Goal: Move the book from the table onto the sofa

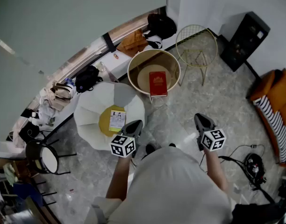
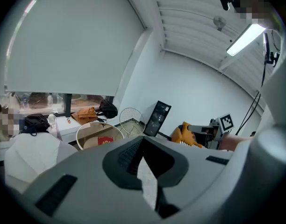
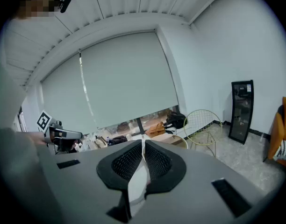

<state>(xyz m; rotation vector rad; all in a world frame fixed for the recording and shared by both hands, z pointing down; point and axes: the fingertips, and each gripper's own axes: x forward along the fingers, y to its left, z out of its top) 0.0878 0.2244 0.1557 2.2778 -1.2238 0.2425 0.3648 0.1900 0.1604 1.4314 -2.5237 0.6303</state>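
Observation:
A red book [image 1: 158,84] lies flat inside the round cream table [image 1: 133,64] ahead of me; it also shows small in the left gripper view as the book [image 2: 104,140]. The orange sofa [image 1: 276,101] with a striped cushion stands at the far right, and its orange corner is the sofa [image 2: 184,133] in the left gripper view. My left gripper [image 1: 134,126] is shut and empty, held well short of the book. My right gripper [image 1: 202,120] is shut too, with nothing between its jaws, over bare floor.
A white petal-shaped table [image 1: 89,111] with a yellow centre and a booklet [image 1: 117,119] sits to the left. A wire side table [image 1: 196,45] and a black speaker [image 1: 244,40] stand beyond. Bags line the window ledge [image 1: 115,59]. Cables and a device [image 1: 253,164] lie on the floor right.

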